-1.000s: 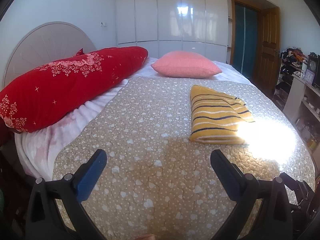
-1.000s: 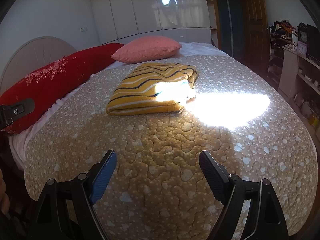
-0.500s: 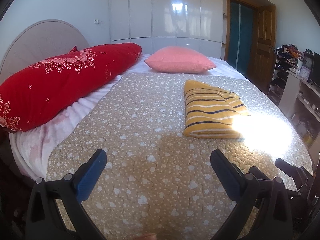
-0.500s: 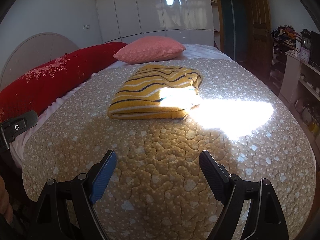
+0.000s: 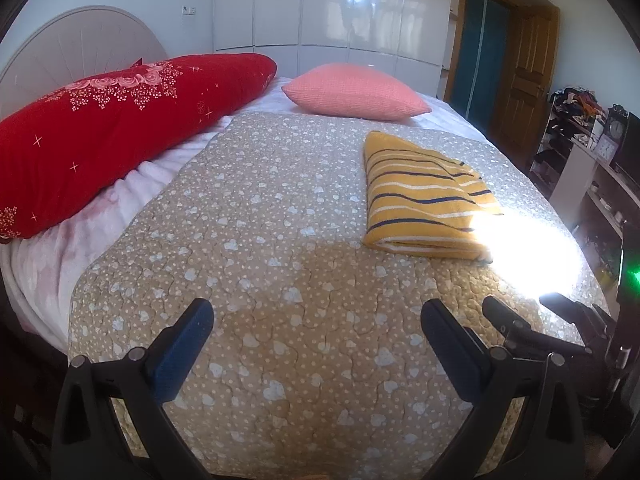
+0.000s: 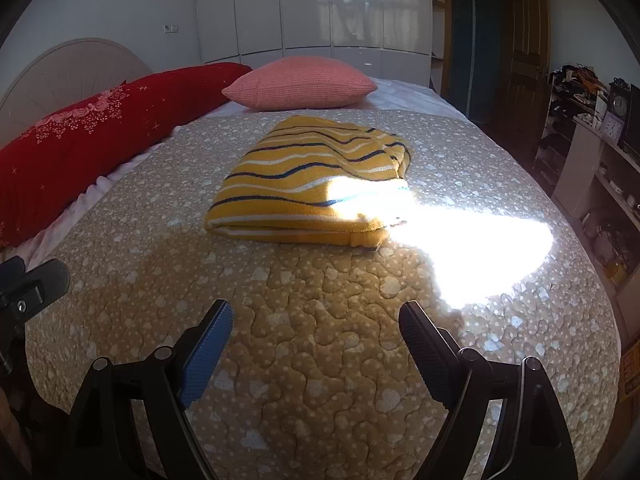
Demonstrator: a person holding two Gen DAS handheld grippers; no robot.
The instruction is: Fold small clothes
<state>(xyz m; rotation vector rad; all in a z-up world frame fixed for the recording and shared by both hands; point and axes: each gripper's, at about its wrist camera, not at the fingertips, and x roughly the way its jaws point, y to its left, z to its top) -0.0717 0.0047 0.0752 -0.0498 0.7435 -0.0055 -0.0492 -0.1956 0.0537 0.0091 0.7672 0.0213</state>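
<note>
A folded yellow garment with dark and white stripes lies on the bed's beige quilt, partly in a bright sun patch. It shows straight ahead in the right wrist view. My left gripper is open and empty above the quilt's near end, with the garment ahead to its right. My right gripper is open and empty, well short of the garment. The right gripper's body shows at the right edge of the left wrist view.
A long red pillow lies along the left side by the white headboard. A pink pillow sits beyond the garment. White wardrobes, a wooden door and cluttered shelves stand behind and to the right.
Both grippers have drawn back a little from the garment and stayed open. The garment lies still.
</note>
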